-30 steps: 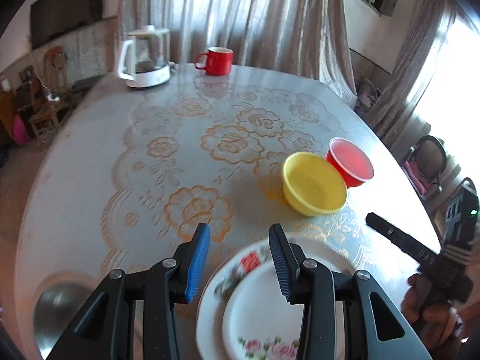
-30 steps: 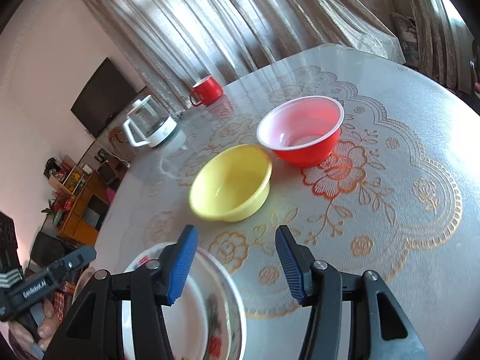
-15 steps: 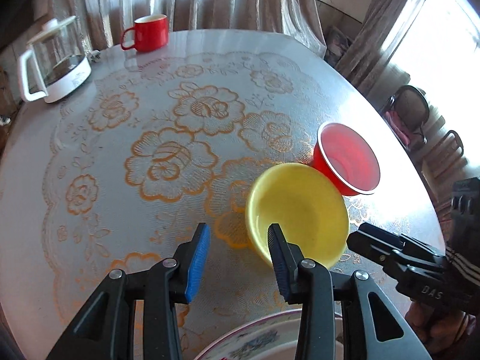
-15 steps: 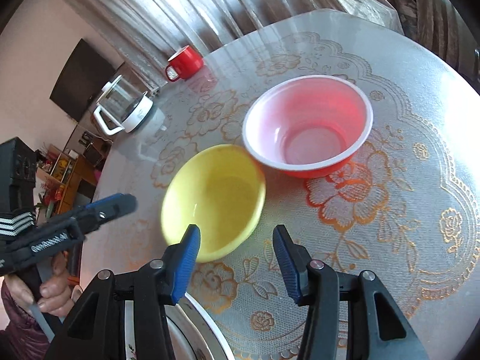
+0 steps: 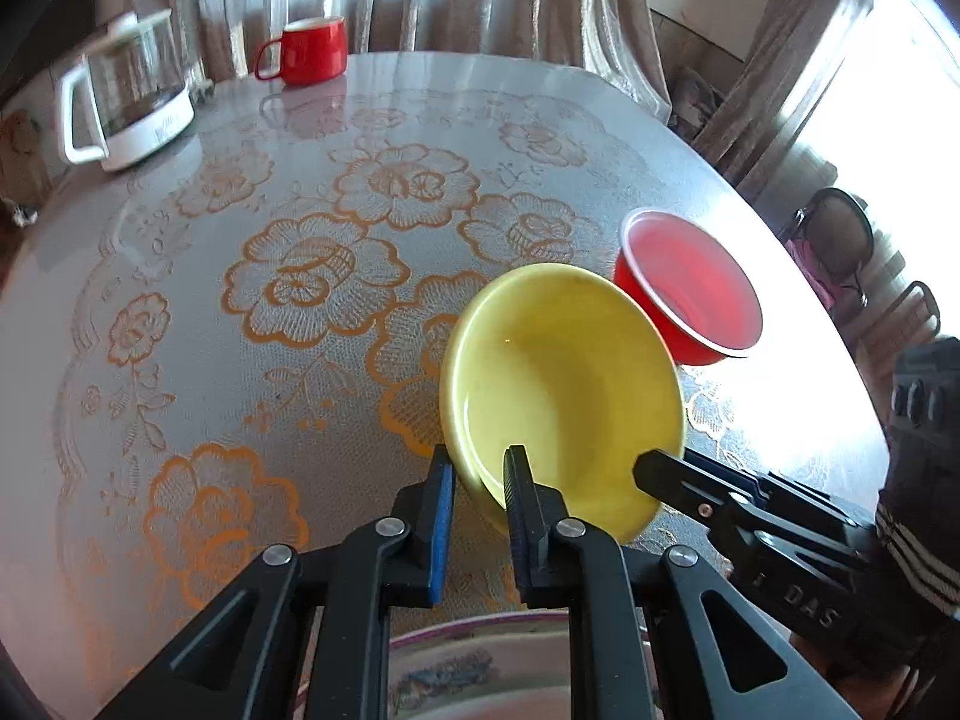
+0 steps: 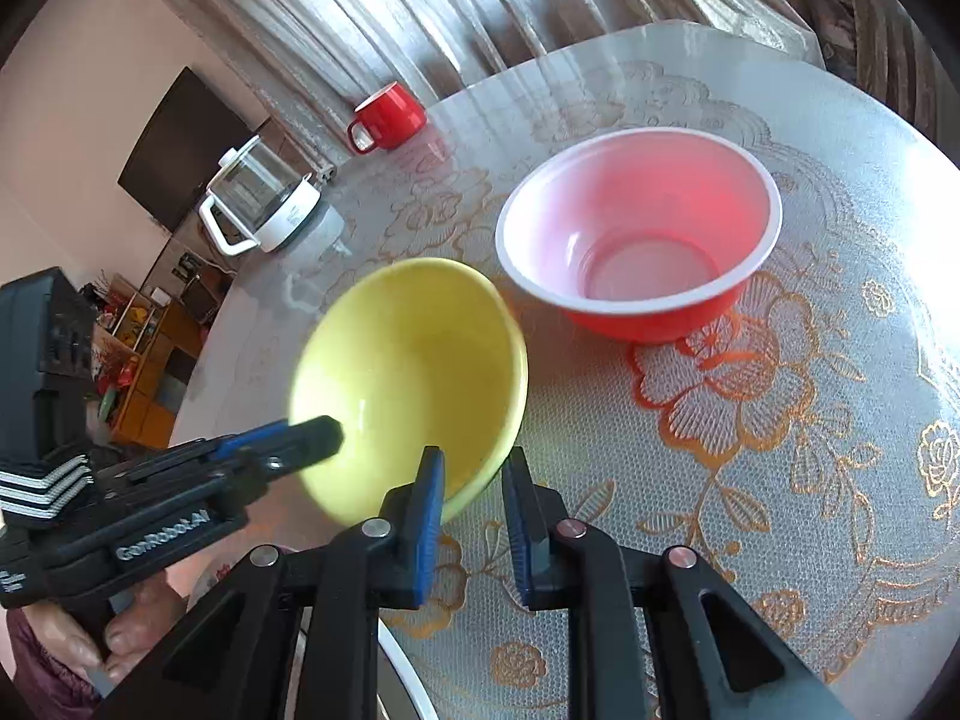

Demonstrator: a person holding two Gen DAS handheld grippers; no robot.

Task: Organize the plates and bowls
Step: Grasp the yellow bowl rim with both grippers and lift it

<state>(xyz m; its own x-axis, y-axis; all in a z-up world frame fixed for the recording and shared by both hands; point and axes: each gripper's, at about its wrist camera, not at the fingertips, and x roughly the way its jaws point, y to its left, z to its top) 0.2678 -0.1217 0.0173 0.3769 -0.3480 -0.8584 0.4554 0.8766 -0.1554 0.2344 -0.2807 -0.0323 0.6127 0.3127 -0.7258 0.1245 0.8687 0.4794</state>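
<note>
Kettle (image 5: pixel 129 90), glass on a white base, stands at the far left of the surface (image 5: pixel 252 396); one red mug (image 5: pixel 312 51) sits just right of it by the curtain.

Middle ground: open lace-patterned cloth, with free room left of the bowls.

Left claw (image 5: pixel 478 468) is narrowed on the near rim of the yellow bowl (image 5: pixel 564 384), one finger outside the wall, one inside. The bowl is tilted, mouth toward the camera; whether its base touches the surface cannot be told. In the right wrist view it is motion-blurred (image 6: pixel 408 372).

Right claw (image 6: pixel 472 474) is narrow too, at the same bowl's right rim. Its left finger lies against the outer wall and the rim sits at the gap, but a firm grip cannot be made out.

Red bowl (image 6: pixel 639 234) stands upright just right of the yellow one, apart in the right wrist view, and near the surface's right edge.

Plate (image 5: pixel 480 669), floral, is cut off at the bottom frame behind the claw arms; count unclear.

Counted: two bowls, one mug, one kettle.
</note>
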